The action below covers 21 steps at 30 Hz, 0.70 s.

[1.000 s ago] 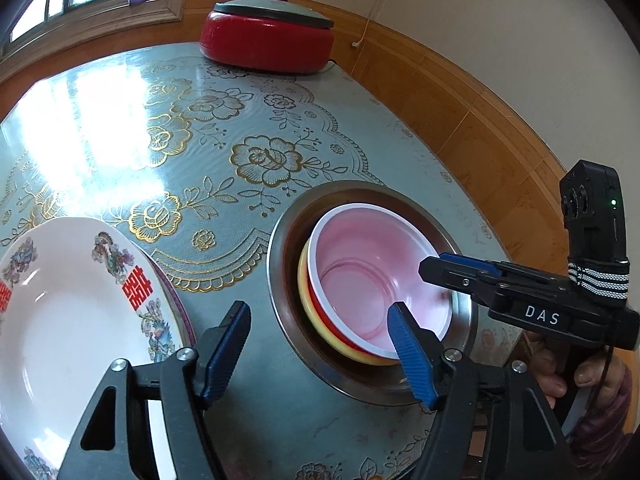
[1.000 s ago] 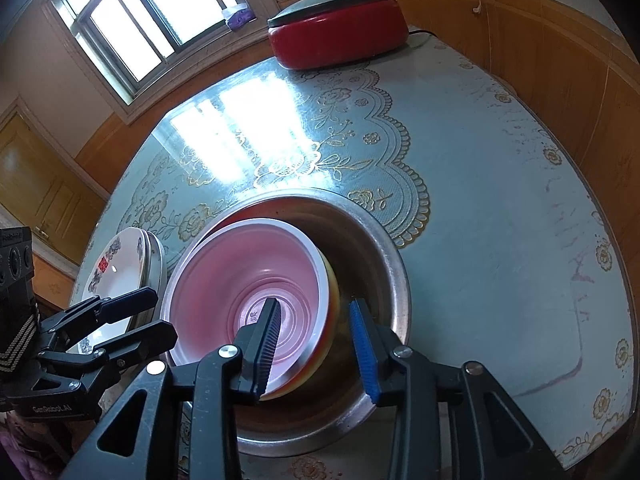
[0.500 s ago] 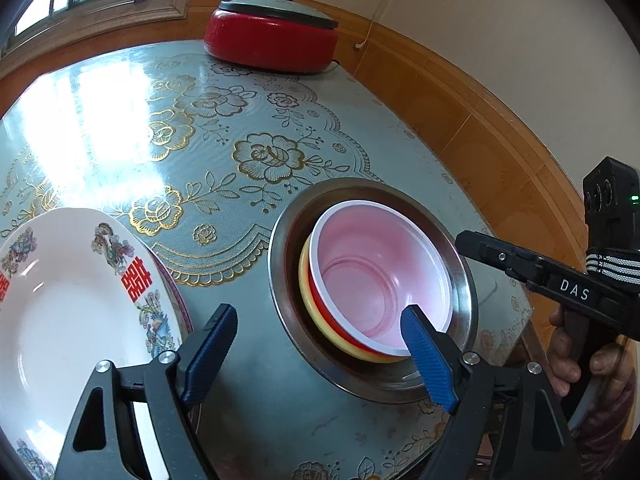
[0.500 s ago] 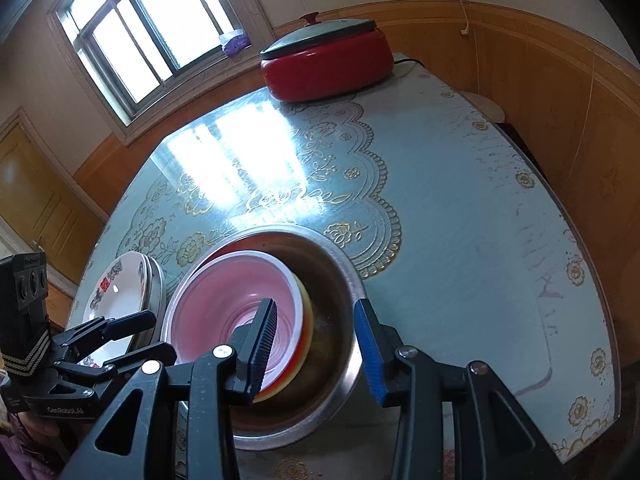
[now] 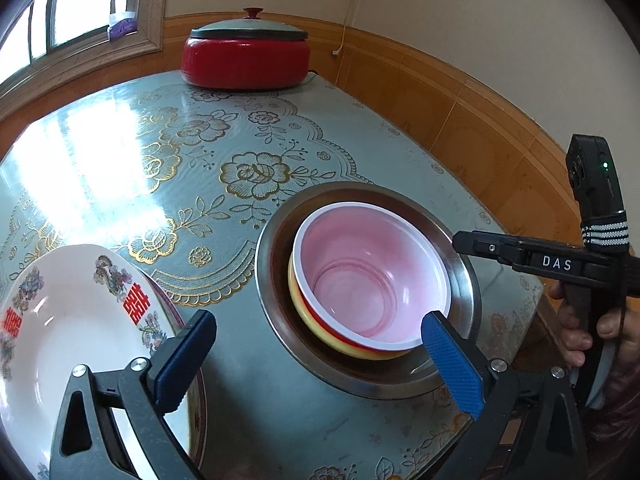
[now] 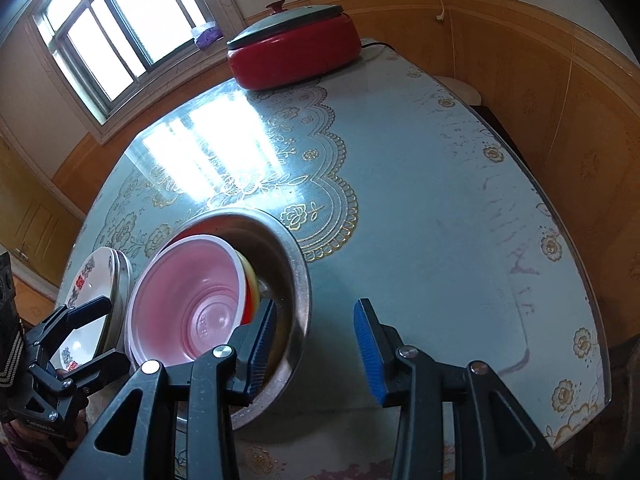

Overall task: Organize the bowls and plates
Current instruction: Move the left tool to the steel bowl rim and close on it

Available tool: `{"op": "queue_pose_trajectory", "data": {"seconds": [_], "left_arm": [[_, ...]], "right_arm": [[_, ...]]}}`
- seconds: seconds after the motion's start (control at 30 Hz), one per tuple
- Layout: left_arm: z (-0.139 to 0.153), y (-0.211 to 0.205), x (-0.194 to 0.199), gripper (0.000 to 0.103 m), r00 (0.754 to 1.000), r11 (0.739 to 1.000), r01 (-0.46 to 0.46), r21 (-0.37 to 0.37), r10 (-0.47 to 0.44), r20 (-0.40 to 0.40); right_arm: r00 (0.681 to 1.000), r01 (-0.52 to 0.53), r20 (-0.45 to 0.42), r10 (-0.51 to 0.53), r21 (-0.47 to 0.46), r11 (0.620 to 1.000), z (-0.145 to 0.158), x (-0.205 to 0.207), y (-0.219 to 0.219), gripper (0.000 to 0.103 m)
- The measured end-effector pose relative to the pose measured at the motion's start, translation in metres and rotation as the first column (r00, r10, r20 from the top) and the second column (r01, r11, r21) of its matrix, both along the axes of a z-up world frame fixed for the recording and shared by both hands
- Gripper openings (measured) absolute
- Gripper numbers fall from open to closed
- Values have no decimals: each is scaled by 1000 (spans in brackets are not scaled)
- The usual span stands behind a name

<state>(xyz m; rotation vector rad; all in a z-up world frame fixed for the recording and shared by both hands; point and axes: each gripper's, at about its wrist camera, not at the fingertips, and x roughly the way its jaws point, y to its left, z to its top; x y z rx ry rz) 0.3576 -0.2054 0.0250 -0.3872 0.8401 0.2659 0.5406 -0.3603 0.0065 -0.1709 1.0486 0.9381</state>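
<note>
A pink bowl (image 5: 372,276) is nested in a red and a yellow bowl (image 5: 304,314), all inside a steel bowl (image 5: 276,240) near the table's front. To their left lies a stack of white plates (image 5: 72,320) with red characters. My left gripper (image 5: 318,362) hovers between plates and steel bowl, its jaws opening wide, nothing gripped. My right gripper (image 6: 316,346) is open, apart from the pink bowl (image 6: 188,292); the steel bowl's (image 6: 298,264) right rim shows in its gap, untouched. Each gripper shows in the other's view: left gripper (image 6: 100,334), right gripper (image 5: 464,242).
A red electric pot (image 5: 244,60) with a grey lid stands at the table's far edge under the window. The blue flowered tablecloth (image 6: 420,200) stretches right to a wood-panelled wall. A person's hand (image 5: 576,328) holds the right gripper's handle.
The left jaws have spread much wider. The right gripper has drawn back to the right, off the nested bowls, which stay in the steel bowl.
</note>
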Motion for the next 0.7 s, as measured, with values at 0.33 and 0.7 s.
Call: {"op": "queue_pose_trajectory", "data": {"seconds": [0.33, 0.7], "left_arm": [[-6, -1, 0, 97, 1000, 999, 16, -47, -16, 4], [-16, -5, 9, 56, 1000, 997, 20, -78, -21, -11]], "right_arm": [[1000, -21, 1, 21, -16, 1000, -3, 0, 2, 40], [997, 14, 70, -10, -62, 998, -8, 6, 4, 43]]}}
